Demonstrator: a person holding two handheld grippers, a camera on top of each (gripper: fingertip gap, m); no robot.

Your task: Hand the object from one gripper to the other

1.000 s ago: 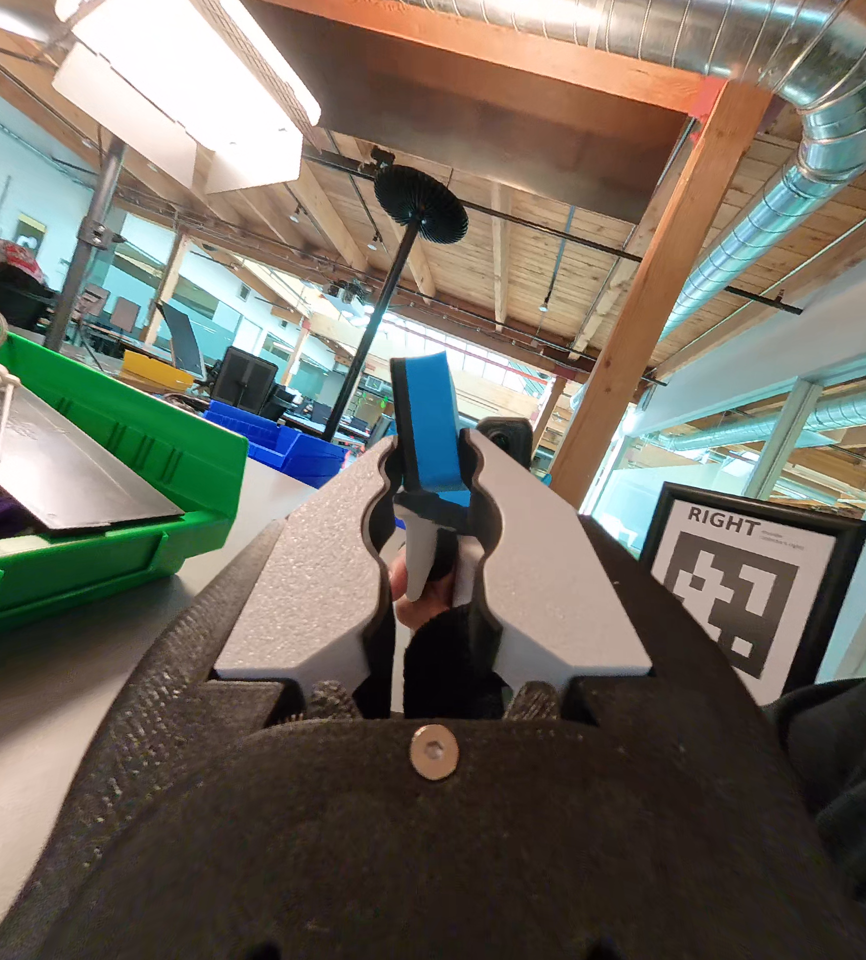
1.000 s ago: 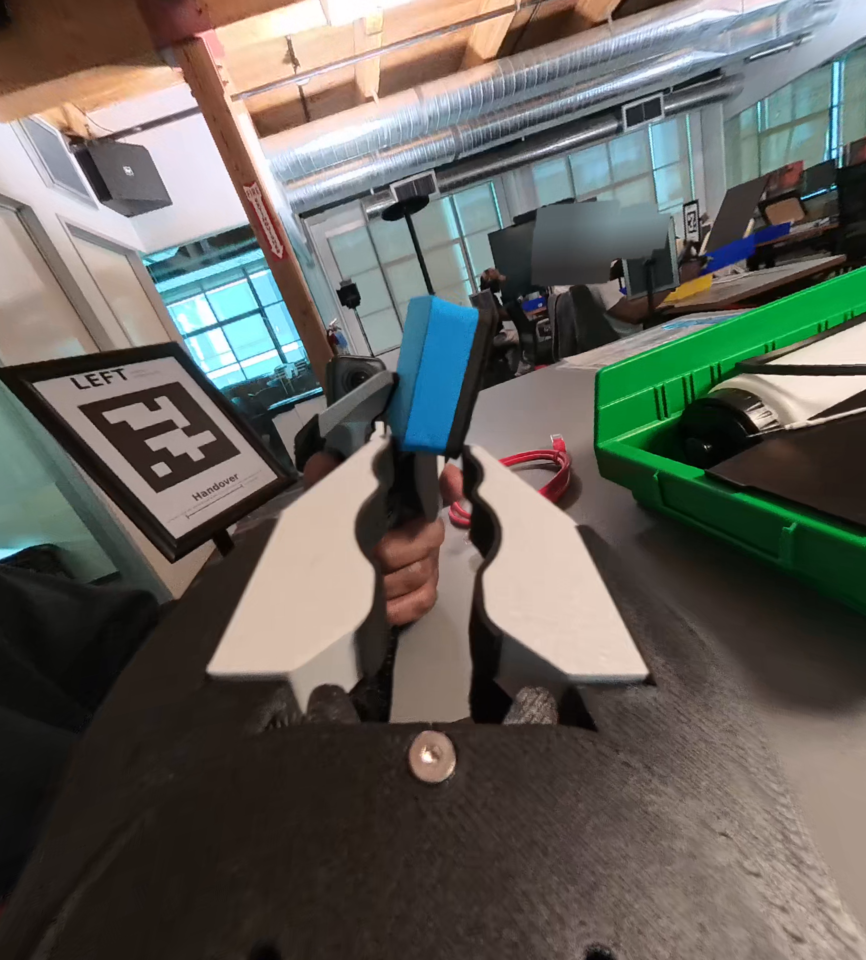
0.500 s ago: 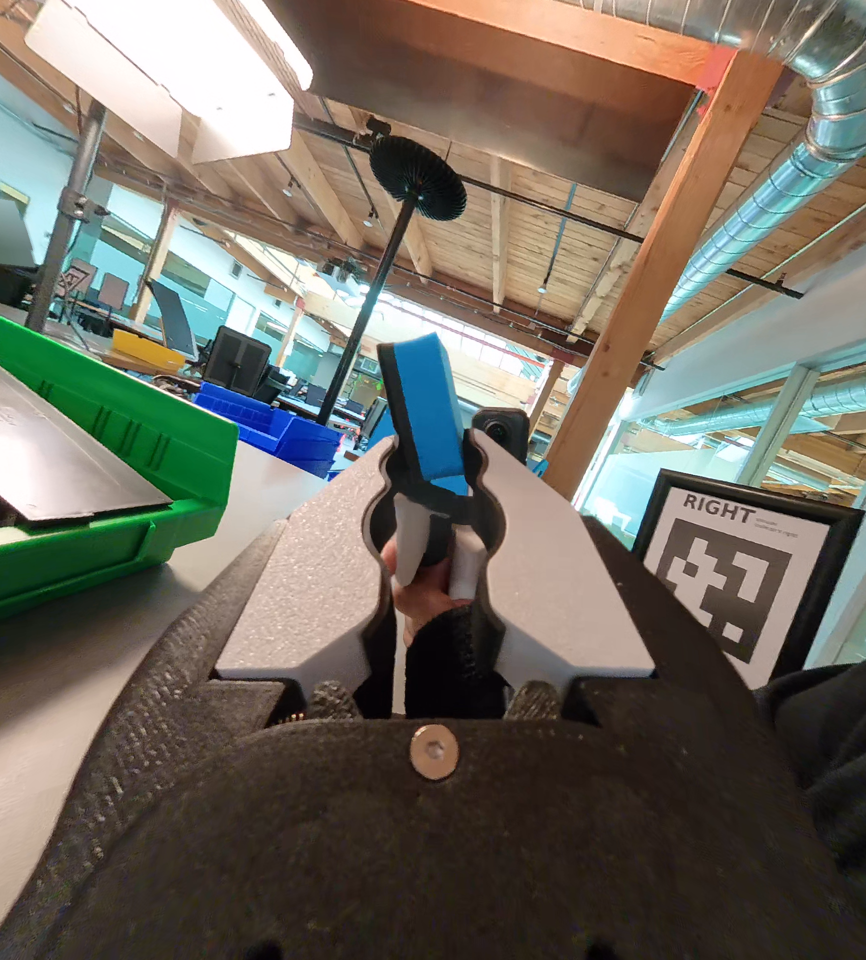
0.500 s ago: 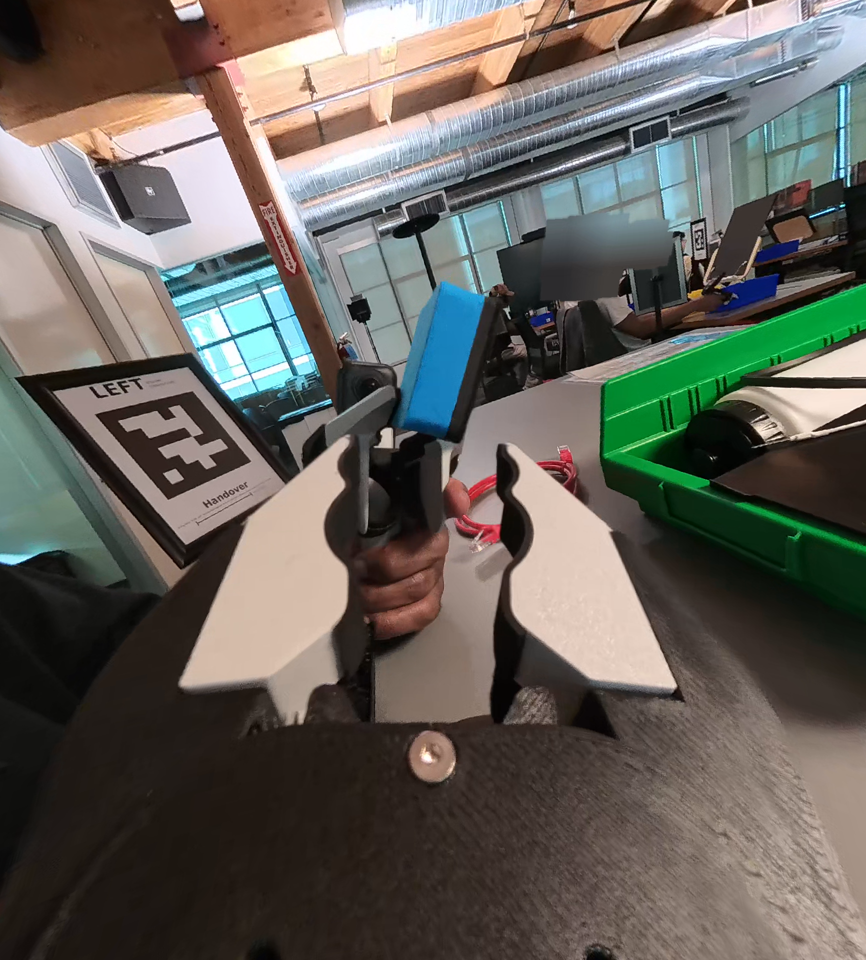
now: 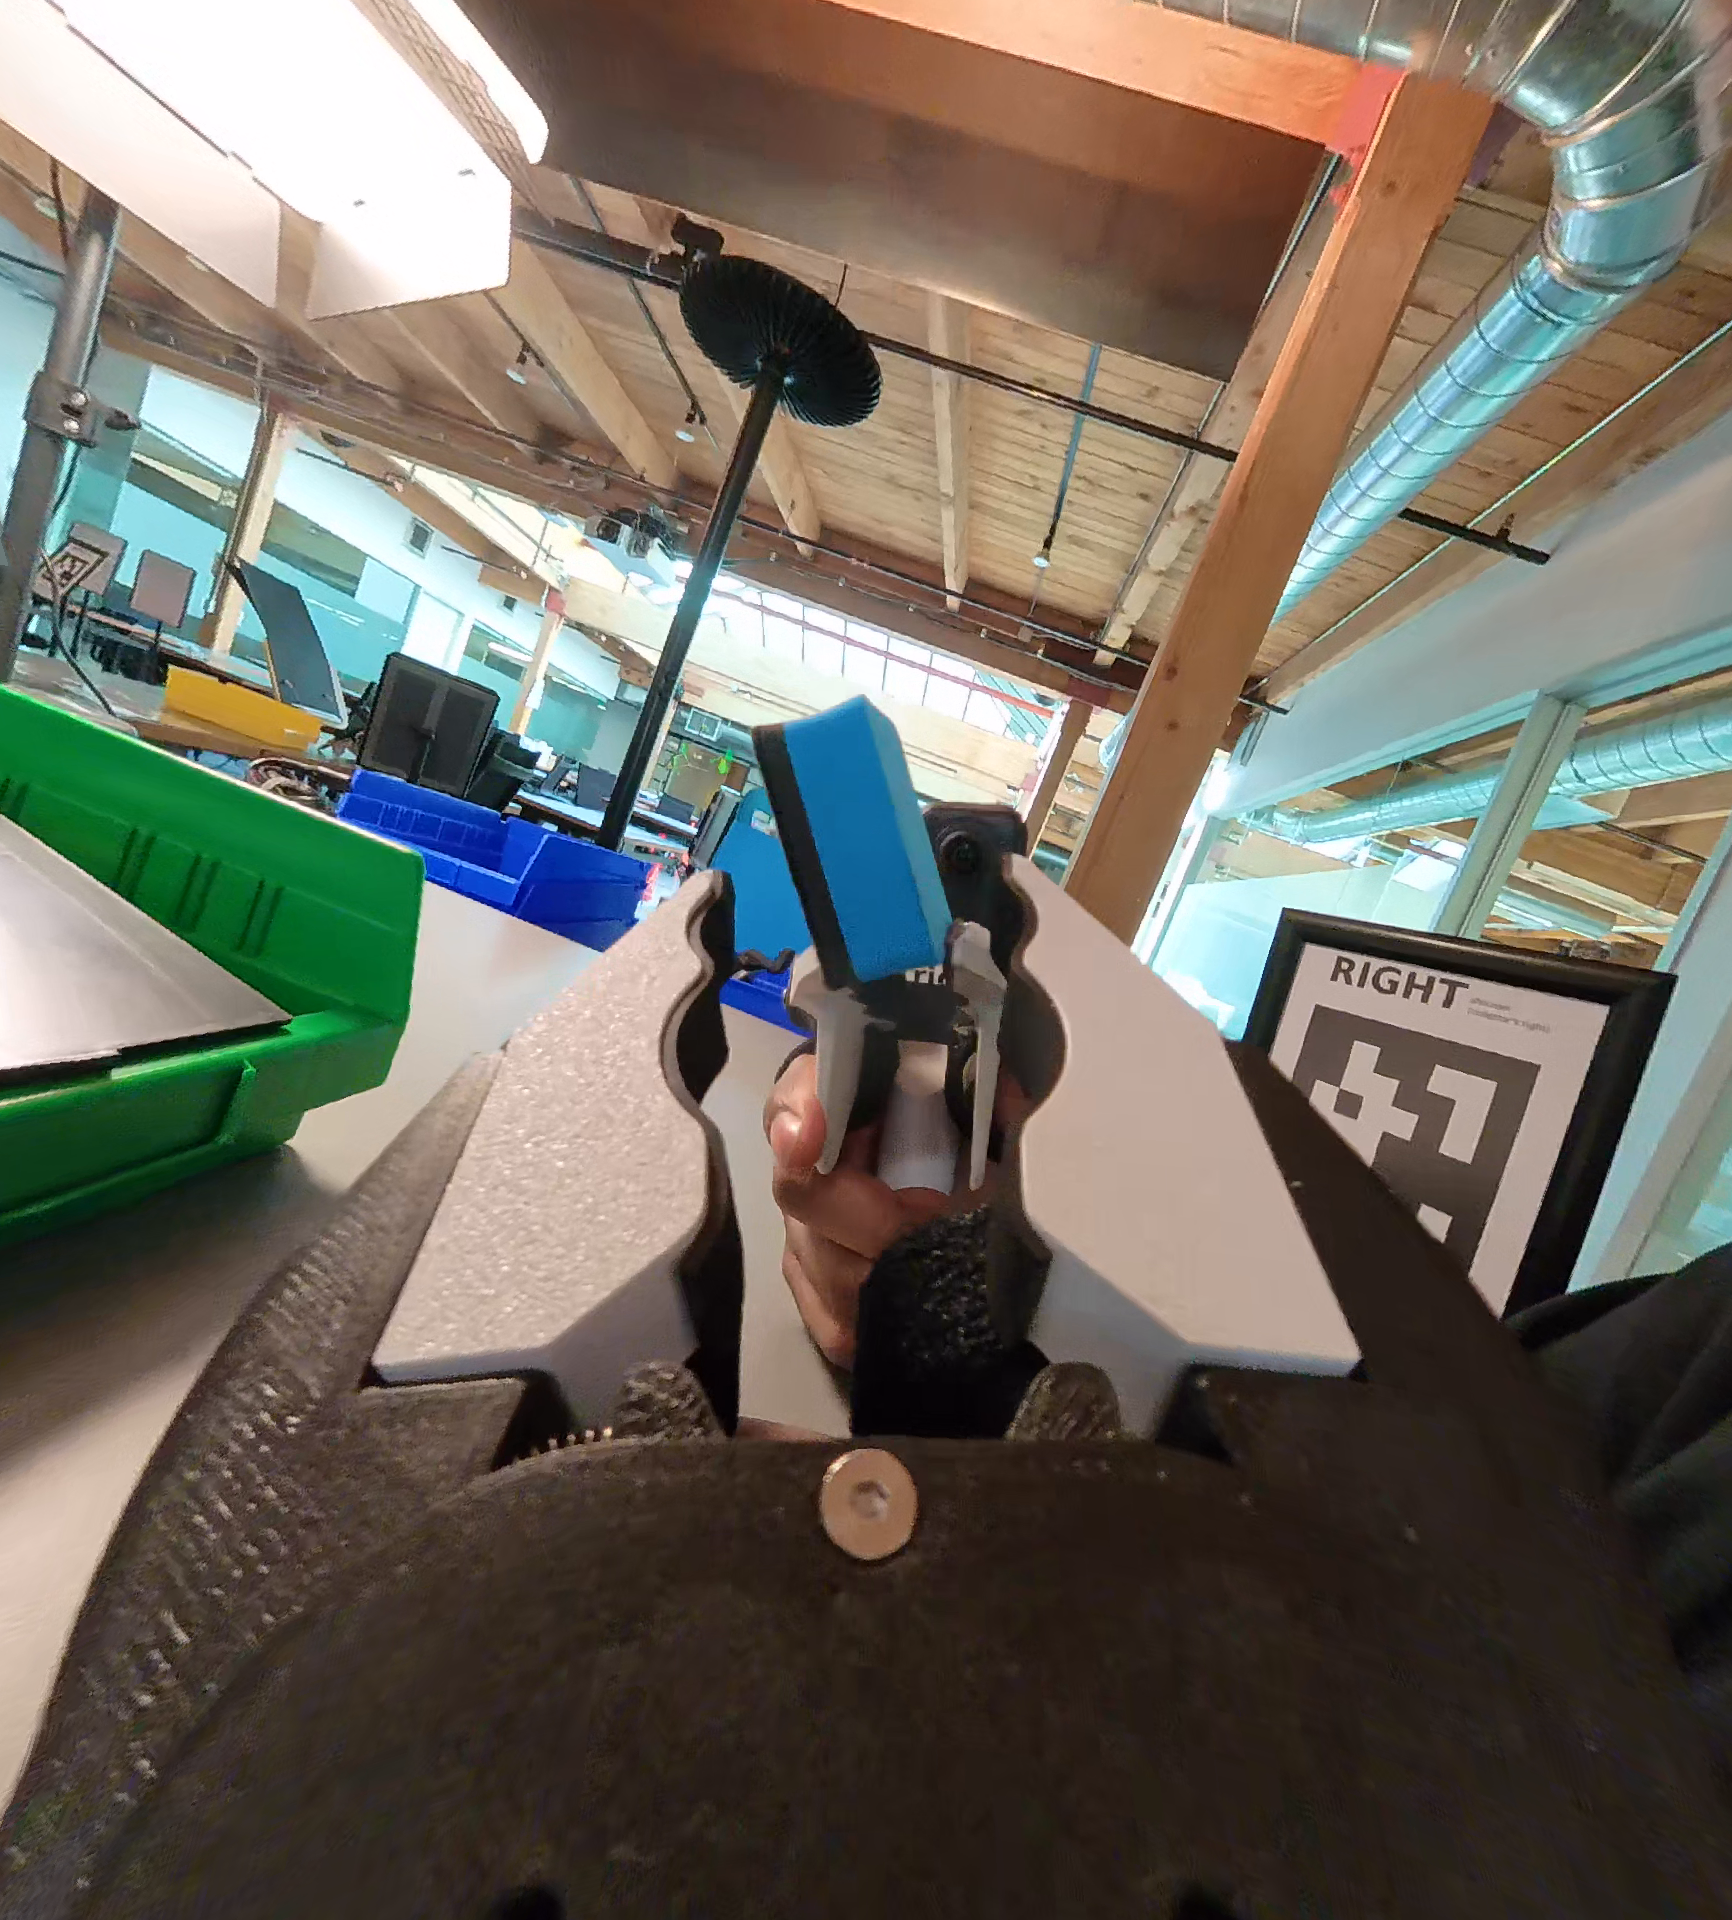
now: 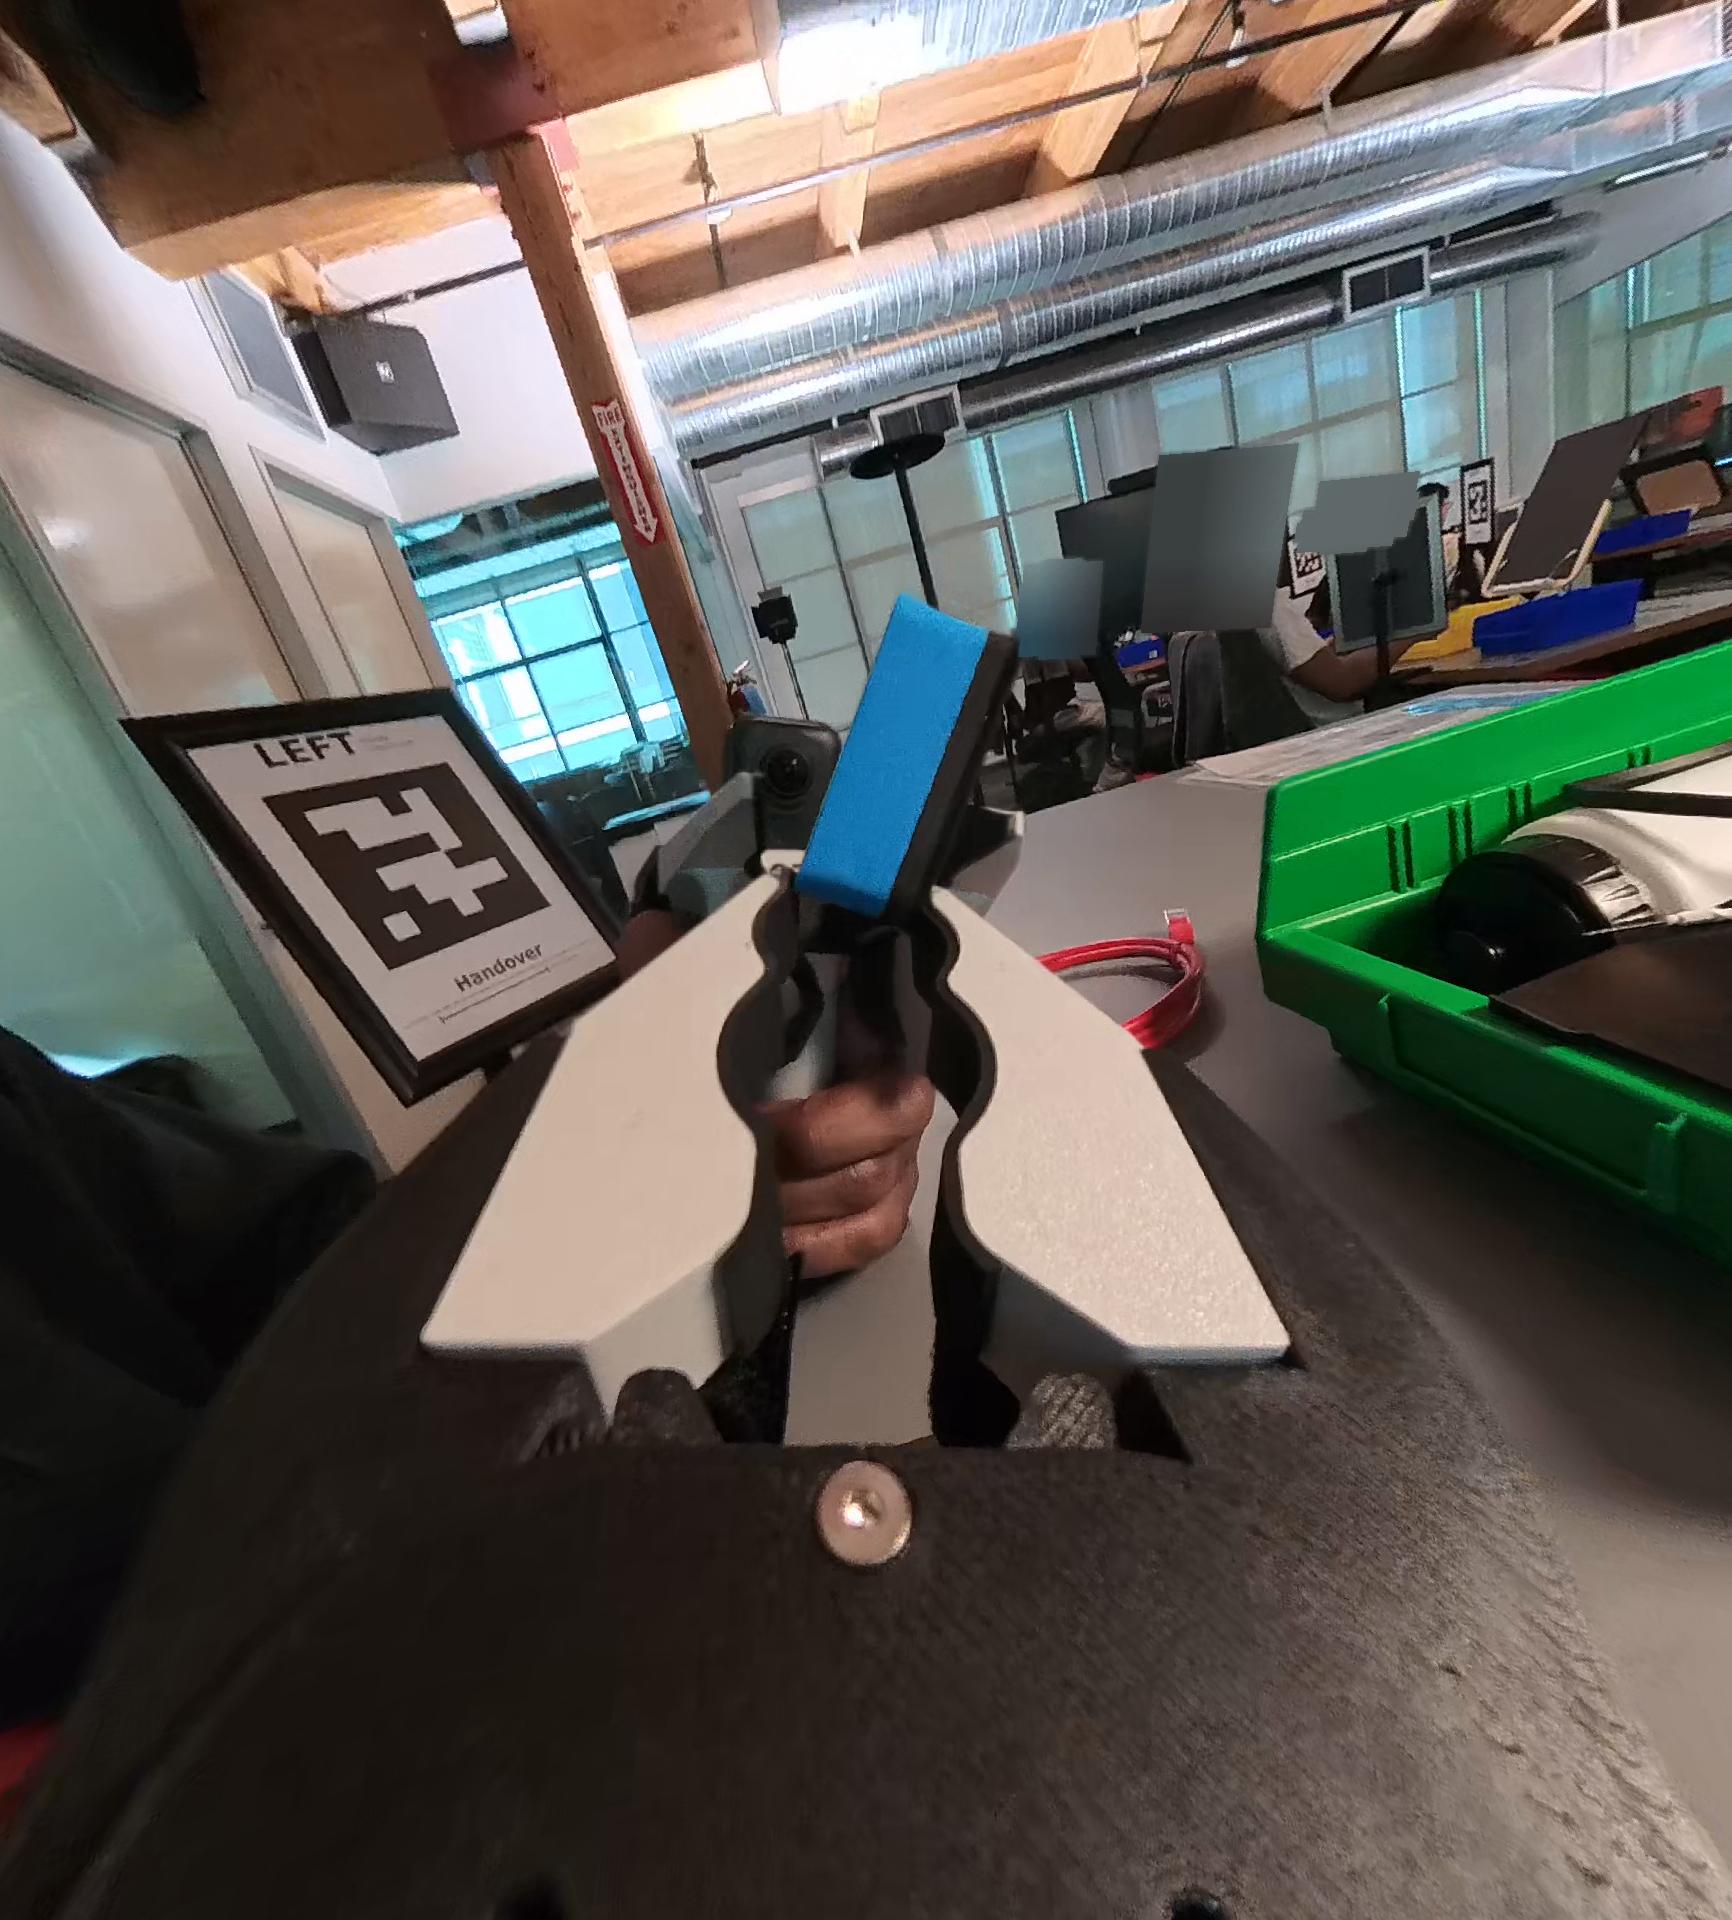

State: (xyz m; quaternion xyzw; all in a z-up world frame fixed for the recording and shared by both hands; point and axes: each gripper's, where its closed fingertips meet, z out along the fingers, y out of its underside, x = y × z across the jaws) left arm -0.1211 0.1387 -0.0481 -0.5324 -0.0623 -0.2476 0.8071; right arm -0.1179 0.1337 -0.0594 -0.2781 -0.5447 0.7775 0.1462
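Note:
The object is a blue foam block with a black backing (image 5: pixel 857 842), standing upright in the air above the grey table. In the left wrist view my left gripper (image 5: pixel 862 883) is open, its grey fingers standing apart on either side of the block. The right gripper (image 5: pixel 903 977) faces it from beyond and pinches the block's lower end. In the right wrist view my right gripper (image 6: pixel 862 888) is shut on the bottom of the block (image 6: pixel 893 758). The left gripper's fingers (image 6: pixel 711 857) are spread behind it. A hand holds each gripper's handle.
A green bin (image 5: pixel 166 914) with black sheets and a roll stands on the table, also in the right wrist view (image 6: pixel 1464 935). A red cable (image 6: pixel 1142 977) lies beside it. Framed marker signs (image 5: pixel 1444 1070) (image 6: pixel 394 862) stand at the table's edge. Blue bins (image 5: pixel 529 873) are farther back.
The left gripper was shut on the block and has opened. The right gripper, open around the block's lower end before, has shut on it and now holds it.

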